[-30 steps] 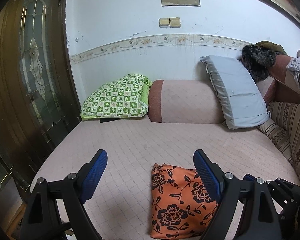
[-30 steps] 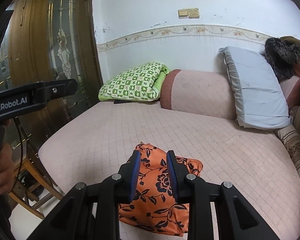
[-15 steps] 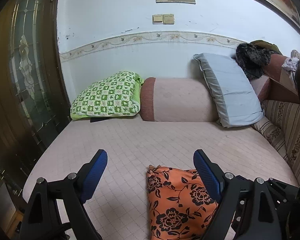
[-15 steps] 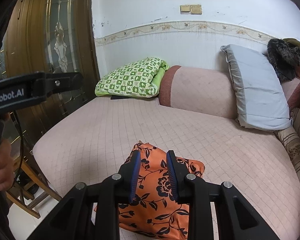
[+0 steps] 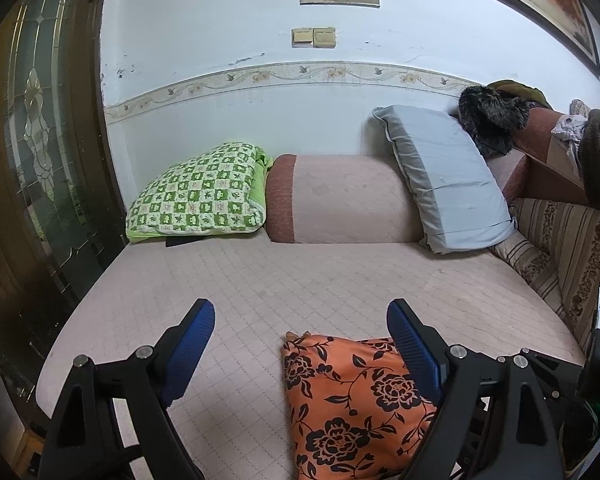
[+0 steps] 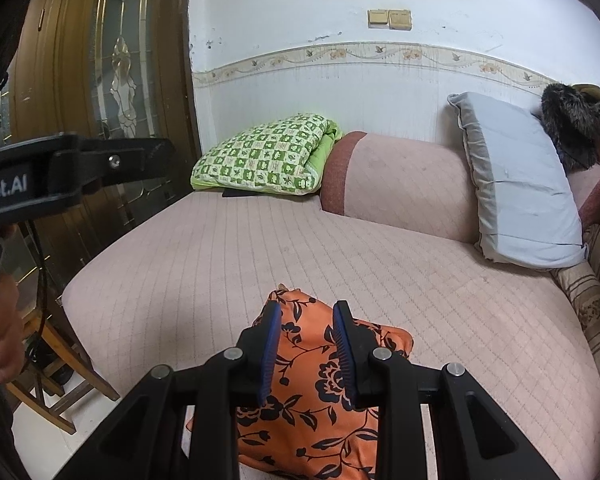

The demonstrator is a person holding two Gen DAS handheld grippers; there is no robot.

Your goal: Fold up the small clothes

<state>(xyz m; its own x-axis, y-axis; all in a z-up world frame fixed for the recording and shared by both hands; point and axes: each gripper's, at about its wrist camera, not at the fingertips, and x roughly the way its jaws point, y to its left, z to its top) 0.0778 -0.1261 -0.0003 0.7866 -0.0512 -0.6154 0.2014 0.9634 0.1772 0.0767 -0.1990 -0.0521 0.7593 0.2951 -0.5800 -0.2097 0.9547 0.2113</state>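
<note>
Left wrist — orange garment (image 5: 352,404) lengthwise (corner away).

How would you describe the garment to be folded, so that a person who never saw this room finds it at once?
Start at the wide pink quilted bed below the white wall. At its near edge, far from the pillows at the wall, lies the orange cloth, already in a compact bundle. It alone is bright orange with black flowers; the green checked pillow and the grey pillow look nothing like it.
</note>
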